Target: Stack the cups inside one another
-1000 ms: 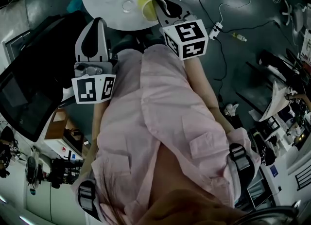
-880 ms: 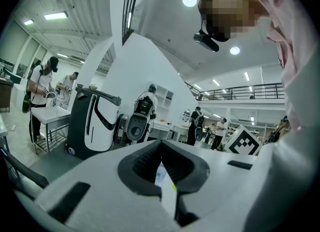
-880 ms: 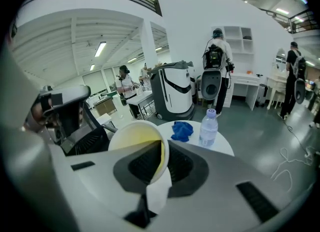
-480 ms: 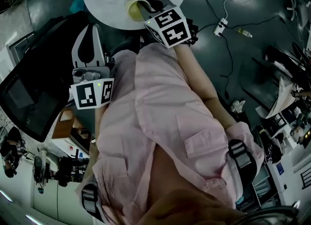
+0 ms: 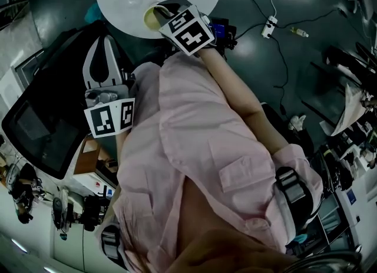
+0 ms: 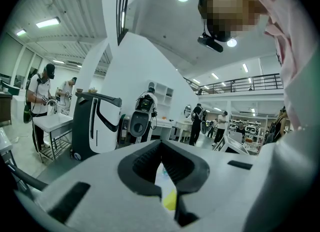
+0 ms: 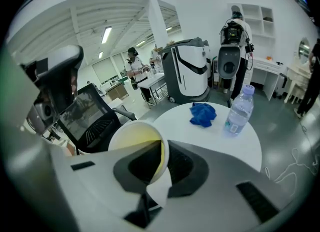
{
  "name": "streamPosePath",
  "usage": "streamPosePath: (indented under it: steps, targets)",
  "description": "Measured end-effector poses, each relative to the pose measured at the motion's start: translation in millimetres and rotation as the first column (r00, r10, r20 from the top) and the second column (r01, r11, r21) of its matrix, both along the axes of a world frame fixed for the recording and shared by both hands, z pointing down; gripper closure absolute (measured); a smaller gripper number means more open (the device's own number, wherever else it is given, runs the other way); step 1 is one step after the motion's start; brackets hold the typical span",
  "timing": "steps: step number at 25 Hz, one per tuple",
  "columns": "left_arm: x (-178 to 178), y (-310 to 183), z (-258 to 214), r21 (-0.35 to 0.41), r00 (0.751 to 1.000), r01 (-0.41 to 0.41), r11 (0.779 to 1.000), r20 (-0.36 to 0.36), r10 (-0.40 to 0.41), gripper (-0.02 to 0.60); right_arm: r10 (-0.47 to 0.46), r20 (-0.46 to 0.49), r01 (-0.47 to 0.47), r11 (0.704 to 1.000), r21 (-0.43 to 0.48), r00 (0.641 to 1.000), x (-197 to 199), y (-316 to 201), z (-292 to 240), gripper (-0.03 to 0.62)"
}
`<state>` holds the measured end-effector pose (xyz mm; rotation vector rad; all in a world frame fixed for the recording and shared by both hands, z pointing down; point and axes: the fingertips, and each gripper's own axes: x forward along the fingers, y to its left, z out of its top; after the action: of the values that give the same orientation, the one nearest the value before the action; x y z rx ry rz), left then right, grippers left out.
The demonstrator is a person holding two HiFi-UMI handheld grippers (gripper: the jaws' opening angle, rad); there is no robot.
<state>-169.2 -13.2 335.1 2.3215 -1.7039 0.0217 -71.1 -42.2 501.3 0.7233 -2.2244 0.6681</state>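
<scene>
White round table (image 5: 112, 15) | our right claw (image 5: 160, 12) pinches yellow cup (image 7: 132, 141) by its wall; left claw (image 5: 106, 40) closed | risk: tilted cup slips out.

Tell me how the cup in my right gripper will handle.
The cup looks thin-walled, so it's probably light and may flex where the right gripper pinches its wall. Held by one side only, it could pivot.

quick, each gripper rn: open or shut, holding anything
Left gripper: closed, nothing held.
Right gripper: closed on the wall of the yellow-lined cup.
</scene>
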Motion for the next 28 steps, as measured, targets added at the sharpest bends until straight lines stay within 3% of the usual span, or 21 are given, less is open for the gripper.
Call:
streamPosePath:
  steps: [13,28]
  targets:
    - [-3,-10,3,0.013,0.999,-0.014,1.0,-0.037,0.014,0.566,0.154,-0.007,-0.154,0.988,0.014,0.988,43,-25,11,0.553]
    - [-17,-8,6,-0.01,0.996,0.031,0.999,-0.082,-0.032,0.566,0.074,-0.062,-0.075,0.997,-0.017,0.995,23,-26,38,0.553]
